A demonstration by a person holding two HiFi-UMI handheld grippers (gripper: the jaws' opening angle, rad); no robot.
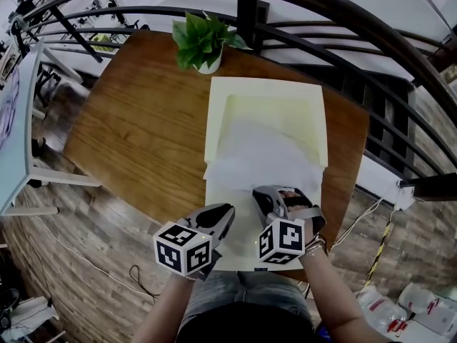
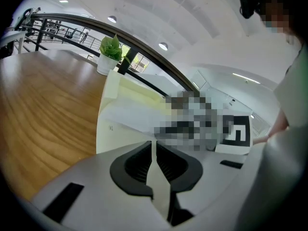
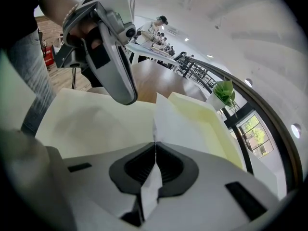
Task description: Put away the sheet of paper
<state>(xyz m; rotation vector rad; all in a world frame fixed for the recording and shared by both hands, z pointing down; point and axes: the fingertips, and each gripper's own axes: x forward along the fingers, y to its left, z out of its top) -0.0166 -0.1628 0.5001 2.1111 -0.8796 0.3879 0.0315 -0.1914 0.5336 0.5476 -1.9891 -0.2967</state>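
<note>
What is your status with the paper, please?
Right claw shut on sheet of paper, held over the open folder. Left claw shut on folder's near flap. Potted plant at far edge, not in the way.

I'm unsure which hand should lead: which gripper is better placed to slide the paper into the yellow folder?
Probably right. The right gripper is shut on the sheet of paper nearer its middle, over the folder; the left gripper pinches near its left edge.

Bright, even light all round; my head view bowed the railing hard at the edges. Overhead, ceiling lamps glowed, soft sheen on the bench, my near fingers blurred, corners were black.
</note>
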